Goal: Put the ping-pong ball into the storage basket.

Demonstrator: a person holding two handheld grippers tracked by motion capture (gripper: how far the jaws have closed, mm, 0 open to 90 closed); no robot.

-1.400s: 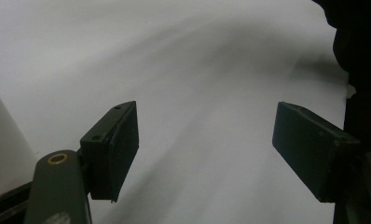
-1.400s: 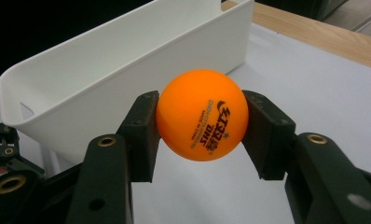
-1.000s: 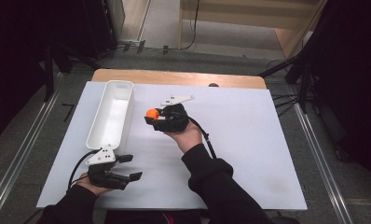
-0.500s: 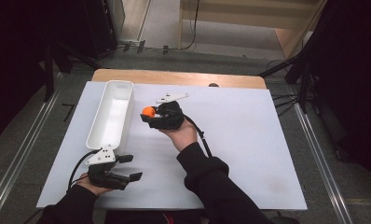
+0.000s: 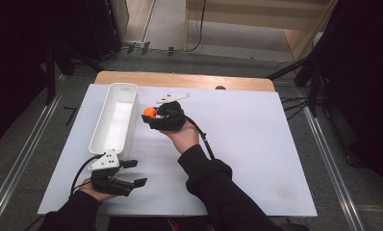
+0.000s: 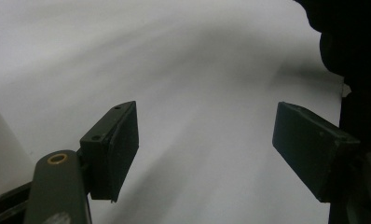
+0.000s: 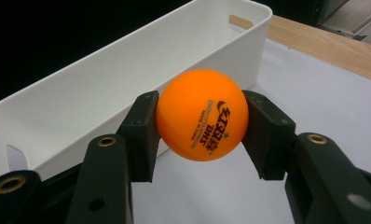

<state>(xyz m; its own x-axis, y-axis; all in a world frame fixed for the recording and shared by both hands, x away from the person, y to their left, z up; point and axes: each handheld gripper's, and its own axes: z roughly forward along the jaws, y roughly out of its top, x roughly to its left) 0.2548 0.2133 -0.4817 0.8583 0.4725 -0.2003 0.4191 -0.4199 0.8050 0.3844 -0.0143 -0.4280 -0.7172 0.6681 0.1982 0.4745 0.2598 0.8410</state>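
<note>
White sheet is laid over the wooden surface (image 5: 185, 80), dark curtains at both sides, floor rails beyond. Long white bin (image 5: 113, 117) is set at the sheet's left part, its long axis running away from the person, open top up; nothing can be made out inside it.

Orange ball (image 7: 202, 121) is clamped between the jaws of the right hand-held gripper (image 5: 157, 114), pinched at its widest part from two opposite sides, so the grip is judged centred and unlikely to squirt out. Ball is held above the sheet, just beside the bin's right wall near the far half, not yet over the rim. Gripper is pointed leftward toward the bin, so a drop into it is taken as the step in hand; a short lift and carry over the wall is judged to be needed first.

No long axis on a ball. Black printed lettering is turned up toward the right gripper camera, text running roughly across the jaw line.

Left hand-held gripper (image 5: 130, 173) is held at the near-left corner of the sheet, beside the bin's near end, jaws wide apart with nothing between them and bare sheet below. Parked clear of the working path, judged idle.
</note>
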